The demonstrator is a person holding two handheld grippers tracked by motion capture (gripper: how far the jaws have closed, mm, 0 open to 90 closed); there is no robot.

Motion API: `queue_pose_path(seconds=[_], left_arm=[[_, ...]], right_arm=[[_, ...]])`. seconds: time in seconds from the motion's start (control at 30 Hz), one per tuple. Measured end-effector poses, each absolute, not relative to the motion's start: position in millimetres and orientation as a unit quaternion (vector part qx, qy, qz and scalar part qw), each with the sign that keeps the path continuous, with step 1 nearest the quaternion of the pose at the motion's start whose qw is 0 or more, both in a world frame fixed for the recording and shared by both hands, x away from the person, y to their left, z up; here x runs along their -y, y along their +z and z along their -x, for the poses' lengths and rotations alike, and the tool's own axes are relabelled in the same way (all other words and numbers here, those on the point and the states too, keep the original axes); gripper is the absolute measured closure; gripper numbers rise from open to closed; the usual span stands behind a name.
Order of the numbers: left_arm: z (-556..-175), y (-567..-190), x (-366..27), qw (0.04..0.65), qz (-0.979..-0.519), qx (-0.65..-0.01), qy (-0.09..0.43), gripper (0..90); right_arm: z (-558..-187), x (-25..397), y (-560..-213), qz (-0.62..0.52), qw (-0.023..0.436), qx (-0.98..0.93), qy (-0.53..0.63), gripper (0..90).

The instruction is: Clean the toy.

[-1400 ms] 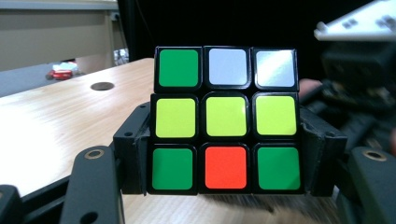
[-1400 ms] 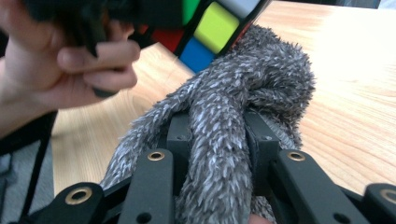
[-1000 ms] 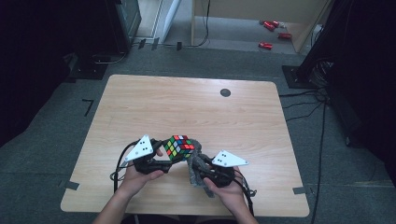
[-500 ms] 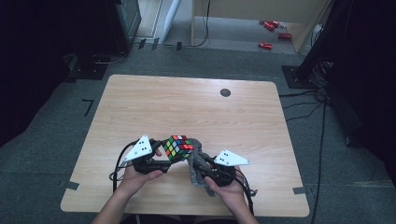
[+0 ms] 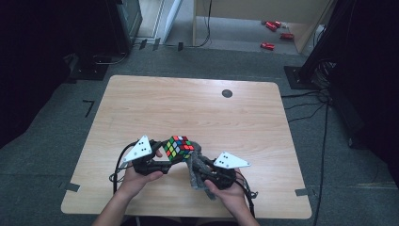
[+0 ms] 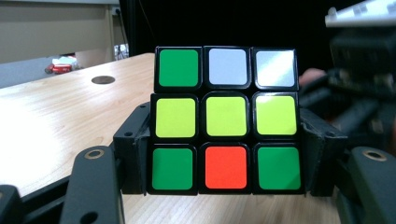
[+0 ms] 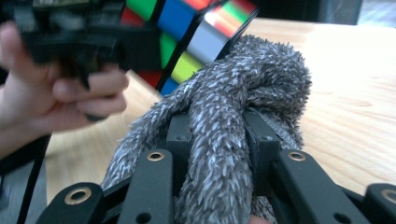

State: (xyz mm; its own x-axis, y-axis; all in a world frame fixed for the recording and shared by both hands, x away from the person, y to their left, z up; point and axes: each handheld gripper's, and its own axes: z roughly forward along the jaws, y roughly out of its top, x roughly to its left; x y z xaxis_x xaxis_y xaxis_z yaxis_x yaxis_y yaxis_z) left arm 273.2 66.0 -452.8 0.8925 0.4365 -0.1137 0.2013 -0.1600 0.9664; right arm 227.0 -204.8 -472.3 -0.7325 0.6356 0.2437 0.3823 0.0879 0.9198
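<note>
A Rubik's cube [image 5: 179, 148] is held above the wooden table [image 5: 197, 108] near its front edge. My left gripper [image 5: 165, 162] is shut on the cube [image 6: 226, 120], its jaws pressing the cube's two sides, with a green, white, yellow and red face toward the camera. My right gripper [image 5: 200, 169] is shut on a fluffy grey cloth [image 5: 196, 165]. In the right gripper view the grey cloth [image 7: 238, 116] bulges between the jaws and touches the cube [image 7: 196, 37] from below and beside it.
A dark round grommet [image 5: 227, 93] sits in the table's far right part. Cables trail from both grippers toward the front edge. Black stands and equipment ring the table on the floor, and red objects [image 5: 268, 45] lie far back.
The cube and both grippers have stayed almost in place; the right hand with the cloth has shifted slightly against the cube.
</note>
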Motion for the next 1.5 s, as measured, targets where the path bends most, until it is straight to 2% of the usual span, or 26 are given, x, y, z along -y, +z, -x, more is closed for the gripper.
queue_pose_path(seconds=[0.13,0.3,0.6,0.87,1.17,1.33,1.5], left_arm=[[-273.2,-452.5,-65.8,0.613,-0.755,-0.212,0.095,34.2],[-274.5,-451.9,-69.2,0.615,-0.752,-0.217,0.095,34.2],[-273.1,-454.1,-65.2,0.607,-0.759,-0.213,0.095,34.2],[-273.9,-452.7,-67.5,0.615,-0.753,-0.217,0.088,34.2],[-273.6,-453.9,-65.5,0.613,-0.755,-0.217,0.087,34.2],[-273.8,-452.4,-66.3,0.62,-0.749,-0.22,0.078,34.2],[-274.8,-453.0,-68.8,0.622,-0.747,-0.224,0.078,34.2]], right_arm=[[-225.6,200.5,-475.2,-0.346,0.108,-0.737,0.571,68.8],[-223.6,184.8,-484.4,-0.323,0.083,-0.766,0.549,68.6],[-229.8,205.6,-475.4,-0.349,0.098,-0.736,0.572,68.8],[-223.6,183.2,-486.4,-0.32,0.086,-0.77,0.545,68.7],[-228.5,205.9,-473.0,-0.345,0.107,-0.737,0.571,69.0],[-223.3,188.5,-482.4,-0.328,0.105,-0.761,0.55,69.1],[-219.6,178.5,-484.8,-0.306,0.134,-0.78,0.529,69.7]])
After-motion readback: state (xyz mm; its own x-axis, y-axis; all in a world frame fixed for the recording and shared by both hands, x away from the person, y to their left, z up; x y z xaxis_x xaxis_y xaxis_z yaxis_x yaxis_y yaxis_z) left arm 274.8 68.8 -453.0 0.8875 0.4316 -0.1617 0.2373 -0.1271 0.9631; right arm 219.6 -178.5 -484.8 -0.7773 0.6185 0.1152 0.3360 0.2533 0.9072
